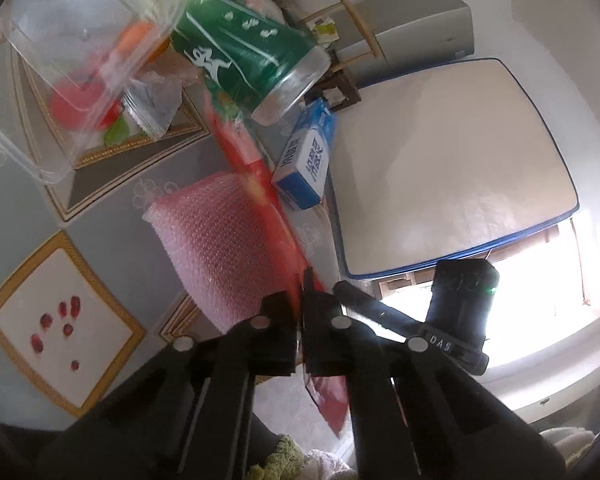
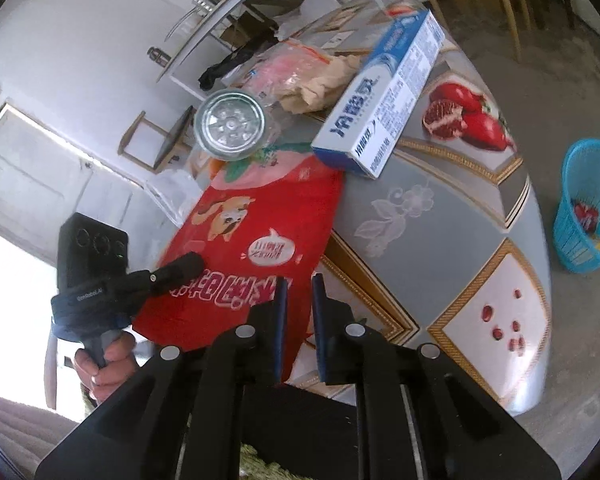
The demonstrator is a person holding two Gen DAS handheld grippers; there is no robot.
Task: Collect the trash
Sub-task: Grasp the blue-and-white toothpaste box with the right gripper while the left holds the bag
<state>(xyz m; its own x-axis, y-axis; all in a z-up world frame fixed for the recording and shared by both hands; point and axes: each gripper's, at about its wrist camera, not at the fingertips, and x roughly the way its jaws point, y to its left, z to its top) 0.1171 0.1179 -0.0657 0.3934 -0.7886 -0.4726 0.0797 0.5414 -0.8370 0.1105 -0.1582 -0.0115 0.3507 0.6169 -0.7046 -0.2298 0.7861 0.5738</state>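
Both wrist cameras look down, close, sharing the red bag (image 1: 260, 184).

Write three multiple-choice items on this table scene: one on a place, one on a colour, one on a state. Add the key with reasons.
1. Where does the blue basket stand?
A. On the table
B. On the floor beside the table
C. On a chair

2. What colour is the label of the bottle lying on its side?
A. Yellow
B. Green
C. Black

3. How does the left gripper stand?
A. Wide open with nothing in it
B. Shut on the red snack bag
C. Shut on a spoon

Key:
1 B: the right wrist view shows bare floor around the basket, apart from the table's edge.
2 B: the label is green with white characters.
3 B: in the left wrist view the jaws are closed with the bag's edge pinched between them.
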